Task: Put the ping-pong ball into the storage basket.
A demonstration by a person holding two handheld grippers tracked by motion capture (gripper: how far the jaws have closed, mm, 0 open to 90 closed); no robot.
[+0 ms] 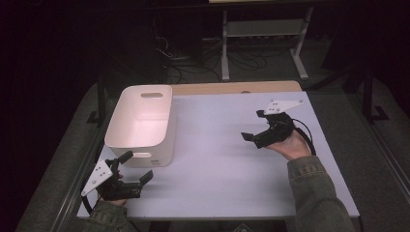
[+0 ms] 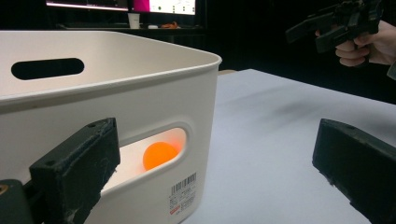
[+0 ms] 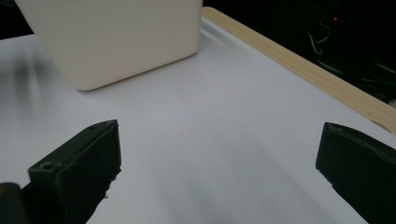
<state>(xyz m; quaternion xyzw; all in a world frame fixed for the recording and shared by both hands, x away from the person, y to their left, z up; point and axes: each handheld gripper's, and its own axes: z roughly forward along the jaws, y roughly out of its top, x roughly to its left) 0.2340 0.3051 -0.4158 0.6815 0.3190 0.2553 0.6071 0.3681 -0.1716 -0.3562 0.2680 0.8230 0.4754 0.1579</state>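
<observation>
Left gripper (image 1: 136, 166) low at the near left corner of the table (image 1: 232, 159), held just in front of the white storage bin (image 1: 142, 123), jaws spread wide with nothing between them. Grey three-cornered plate riding on top, a hand and a sleeve below it at the bottom edge. In the left gripper view, both black jaws far apart at the lower corners, the bin's near wall (image 2: 140, 102) close ahead on the left side.

Orange ball (image 2: 159, 155) inside the bin, glowing through the handle slot in that near wall (a barcode sticker (image 2: 183, 192) just below the slot). Bin standing upright on the left part of the table, open top, a second handle slot in its far wall.

Bare white tabletop across the middle, a wooden strip (image 1: 237, 88) along the far edge.

Right gripper (image 1: 256, 126) raised above the right part of the table, well apart from the bin, jaws likewise open and empty, gripped in a hand (image 1: 292, 145) with a denim-like sleeve behind. In the right gripper view, jaws wide at the lower corners, bin ahead at upper left, wooden strip (image 3: 303, 65) running along the right.
</observation>
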